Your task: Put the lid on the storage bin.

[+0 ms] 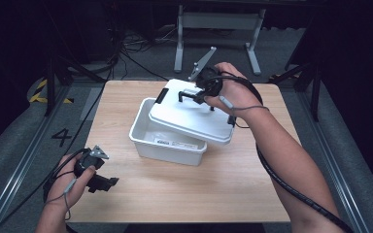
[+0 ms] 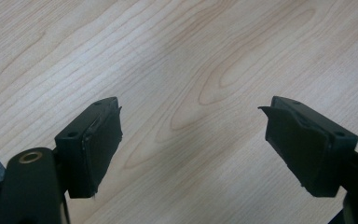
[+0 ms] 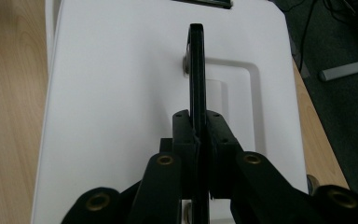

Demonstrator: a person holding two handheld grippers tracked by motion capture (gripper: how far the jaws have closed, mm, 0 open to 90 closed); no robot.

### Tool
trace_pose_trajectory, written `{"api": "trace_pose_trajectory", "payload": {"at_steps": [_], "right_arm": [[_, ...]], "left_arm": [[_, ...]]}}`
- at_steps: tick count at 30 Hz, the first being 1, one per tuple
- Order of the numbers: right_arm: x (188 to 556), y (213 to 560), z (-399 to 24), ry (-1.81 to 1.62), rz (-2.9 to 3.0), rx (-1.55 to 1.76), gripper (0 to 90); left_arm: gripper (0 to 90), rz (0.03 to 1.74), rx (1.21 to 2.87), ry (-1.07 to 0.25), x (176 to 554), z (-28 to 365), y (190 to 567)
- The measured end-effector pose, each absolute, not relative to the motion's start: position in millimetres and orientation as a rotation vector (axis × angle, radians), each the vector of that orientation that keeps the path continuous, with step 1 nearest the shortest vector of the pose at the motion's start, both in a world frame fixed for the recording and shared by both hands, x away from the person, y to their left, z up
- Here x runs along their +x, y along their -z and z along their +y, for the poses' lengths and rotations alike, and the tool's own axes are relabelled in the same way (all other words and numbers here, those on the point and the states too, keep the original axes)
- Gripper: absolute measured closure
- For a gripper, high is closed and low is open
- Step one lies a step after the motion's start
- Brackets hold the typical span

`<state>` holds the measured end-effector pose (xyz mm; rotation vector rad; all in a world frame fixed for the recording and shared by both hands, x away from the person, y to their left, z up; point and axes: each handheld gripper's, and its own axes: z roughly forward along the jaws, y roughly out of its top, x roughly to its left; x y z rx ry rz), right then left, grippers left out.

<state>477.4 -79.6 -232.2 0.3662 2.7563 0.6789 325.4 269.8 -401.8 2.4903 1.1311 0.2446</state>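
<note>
Evidently right gripper [image 3: 199, 140] clamped on thin black handle [image 3: 196, 70] of lid [image 1: 189, 114]; rigid, light plastic, swing-prone. Left gripper [image 2: 191, 140] jaws apart, empty.

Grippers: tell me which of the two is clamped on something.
The right gripper, over the white box: it is shut on the lid's black handle. The left gripper is open above bare table.

lid [image 1: 189, 112] askew on bin [image 1: 162, 141] | bin mid-table [image 1: 233, 184] | left gripper [image 1: 108, 183] front-left
</note>
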Motion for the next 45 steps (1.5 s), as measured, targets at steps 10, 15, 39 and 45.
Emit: {"api": "trace_pose_trajectory", "payload": {"at_steps": [10,15,39,45], "right_arm": [[477,247,-43,-0.669,2.797,0.269,85.0],[477,255,-29,-0.644,2.816,0.240,85.0],[485,280,-9,-0.618,2.862,0.166,85.0],[486,284,-10,-0.592,2.865,0.162,85.0]], "left_arm": [[19.0,1.153,2.491,-0.244,328,268,404],[19.3,1.161,2.480,-0.246,328,269,403],[19.6,1.197,2.454,-0.238,328,273,405],[19.6,1.201,2.449,-0.238,327,274,405]]}}
